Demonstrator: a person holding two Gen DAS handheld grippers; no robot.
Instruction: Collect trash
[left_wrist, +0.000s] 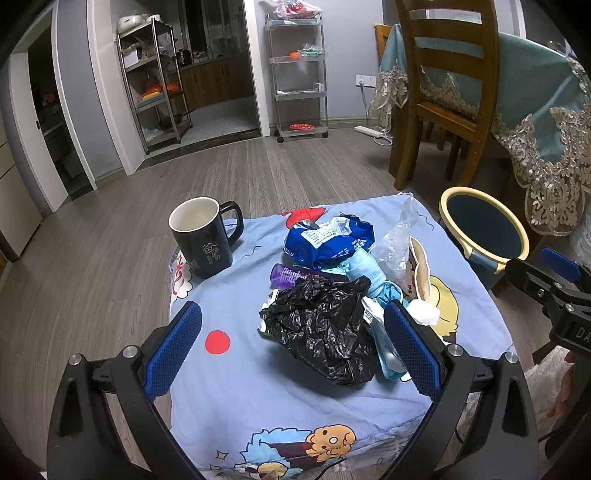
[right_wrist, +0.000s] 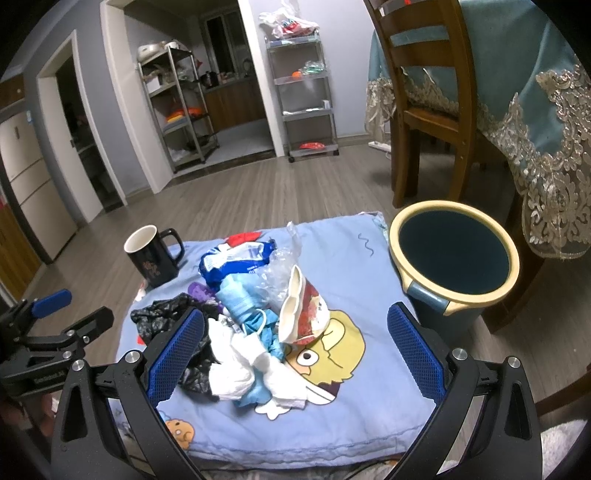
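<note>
A heap of trash lies on a blue cartoon cloth (left_wrist: 236, 280): a crumpled black plastic bag (left_wrist: 325, 325), a blue snack wrapper (left_wrist: 328, 240), a purple tube (left_wrist: 288, 275), a light blue face mask (left_wrist: 364, 271), clear plastic (left_wrist: 395, 240), a crushed paper cup (right_wrist: 303, 310) and white tissue (right_wrist: 240, 365). My left gripper (left_wrist: 291, 339) is open, its fingers on either side of the black bag. My right gripper (right_wrist: 295, 343) is open above the tissue and cup. A blue bin with a cream rim (right_wrist: 454, 254) stands at the right, seemingly empty.
A black mug (left_wrist: 207, 236) stands at the cloth's back left. A wooden chair (left_wrist: 443, 92) and a table with a teal lace cloth (left_wrist: 546, 110) are behind the bin. Metal shelf racks (left_wrist: 299, 74) stand by the far wall on wood flooring.
</note>
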